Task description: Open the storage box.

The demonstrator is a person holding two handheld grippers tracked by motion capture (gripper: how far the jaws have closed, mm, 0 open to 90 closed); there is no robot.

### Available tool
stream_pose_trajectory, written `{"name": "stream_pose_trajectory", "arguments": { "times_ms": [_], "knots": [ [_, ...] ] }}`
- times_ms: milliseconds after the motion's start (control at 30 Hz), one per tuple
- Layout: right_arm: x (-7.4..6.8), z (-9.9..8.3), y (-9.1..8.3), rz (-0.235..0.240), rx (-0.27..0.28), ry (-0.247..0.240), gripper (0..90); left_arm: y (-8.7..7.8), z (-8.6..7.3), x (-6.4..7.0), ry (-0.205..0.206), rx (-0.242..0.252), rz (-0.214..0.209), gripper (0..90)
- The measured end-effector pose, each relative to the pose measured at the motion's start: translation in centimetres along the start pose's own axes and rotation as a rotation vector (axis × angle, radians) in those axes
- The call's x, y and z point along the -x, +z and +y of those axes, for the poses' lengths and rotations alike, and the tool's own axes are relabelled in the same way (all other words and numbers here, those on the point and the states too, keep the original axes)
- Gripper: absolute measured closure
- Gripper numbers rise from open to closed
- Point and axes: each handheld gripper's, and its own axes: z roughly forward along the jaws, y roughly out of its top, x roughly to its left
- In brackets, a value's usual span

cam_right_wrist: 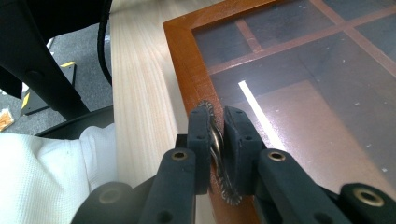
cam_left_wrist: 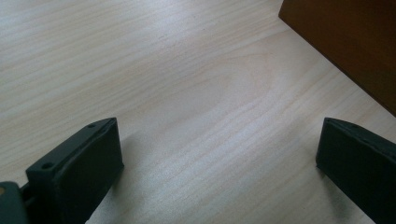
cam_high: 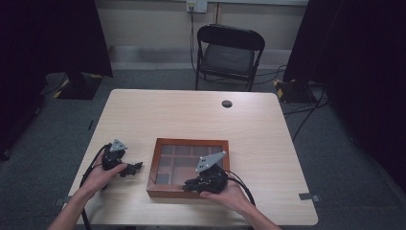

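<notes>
I see the right hand-held gripper (cam_right_wrist: 216, 140) clamped on a ridged metal clasp (cam_right_wrist: 218, 154) at the glass-lidded wooden box (cam_high: 158, 143) front edge; left hand-held gripper (cam_left_wrist: 219, 158) apart beside the box.

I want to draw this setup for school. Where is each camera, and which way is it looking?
High view: sits above the person's side, looks forward and down at the table; both forearms and hands show.
Left gripper view: rides the left gripper, faces the bare tabletop; its open jaws show.
Right gripper view: rides the right gripper, faces the box's front rim; its jaws pinch a small metal ring.
Shared: all three see the wooden box.
</notes>
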Motion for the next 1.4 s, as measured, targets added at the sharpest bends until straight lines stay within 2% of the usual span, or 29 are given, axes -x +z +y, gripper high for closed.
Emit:
{"name": "stream_pose_trajectory", "arguments": {
  "times_ms": [100, 633, 1400],
  "knots": [
    [0.2, 0.0, 0.0, 0.015, 0.003, 0.022, 82.0, 0.0, 0.0, 0.0, 0.0, 0.0, 0.0, 0.0],
    [0.2, 0.3, -0.1, 0.012, -0.026, 0.022, 82.2, 0.0, 0.0, 0.0, 0.0, 0.0, 0.0, 0.0],
    [0.2, 1.2, -1.1, 0.026, 0.014, 0.023, 82.3, 0.0, 0.0, 0.0, 0.0, 0.0, 0.0, 0.0]
  ]
}}
